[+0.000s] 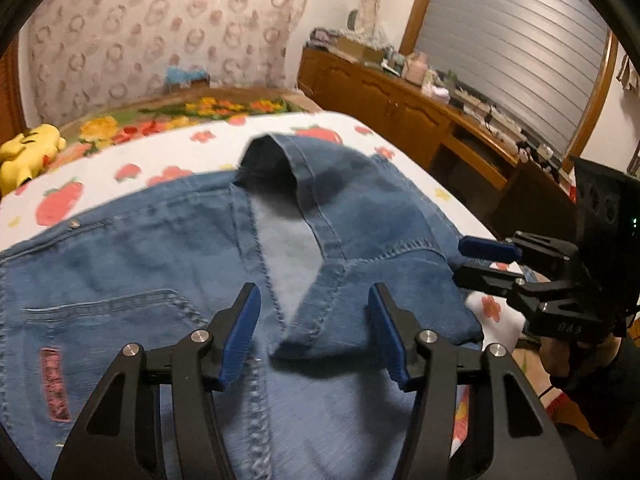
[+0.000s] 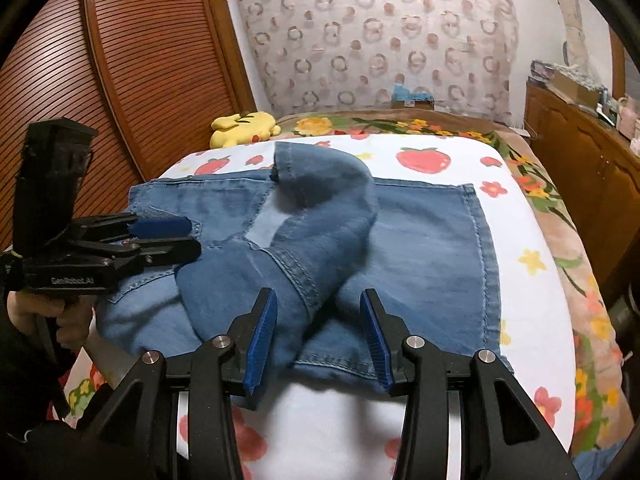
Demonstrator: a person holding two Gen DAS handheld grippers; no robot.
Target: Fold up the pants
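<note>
Left tongs (image 1: 314, 322) hovering half-open over the blue denim pants (image 1: 168, 256), gripping nothing. Right tongs (image 2: 318, 330) likewise parted, pads clear of the folded-over leg cuff. Pants lying partly folded on the strawberry-print white bedsheet (image 2: 528, 216). Left tool body reading "GenRobot.AI"; right one showing "DAS". Pink waistband patch (image 1: 54, 384) unreadable.

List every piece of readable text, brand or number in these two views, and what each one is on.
"GenRobot.AI": white lettering on the body of the left gripper, read in the right wrist view.
"DAS": faint raised letters on the body of the right gripper, seen in the left wrist view; reading uncertain.
Pink patch on the jeans: carries marks, too blurred to read.
Items on the wooden dresser: too small to read.
</note>
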